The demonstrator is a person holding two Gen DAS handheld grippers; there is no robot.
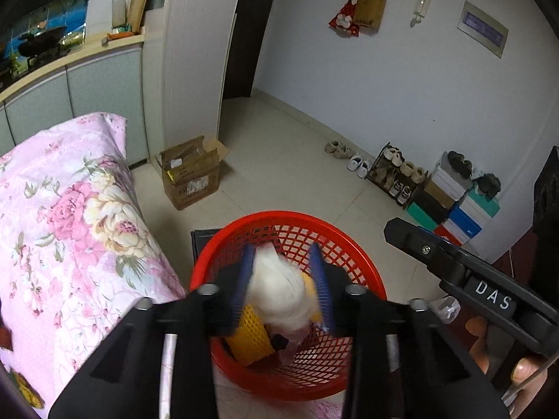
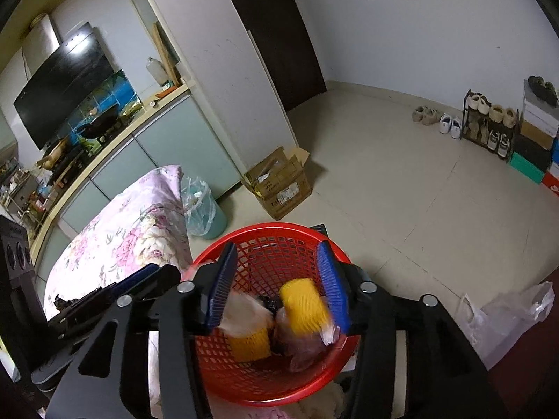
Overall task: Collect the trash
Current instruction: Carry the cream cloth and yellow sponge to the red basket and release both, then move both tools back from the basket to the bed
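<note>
Left wrist view is showing my left tongs (image 1: 284, 289) opening around the white wad (image 1: 279, 289) above the red basket (image 1: 363, 269), right tongs (image 2: 279, 286) also releasing; rebounding trash is risking the floor.

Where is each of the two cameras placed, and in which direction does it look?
Left wrist: on the left gripper, looking down into the red basket; its blue fingers flank a white wad; right gripper at right.
Right wrist: on the right gripper, looking down into the basket; a blurred yellow mesh piece between its fingers.
Shared: basket, cardboard box, shoe rack.
</note>
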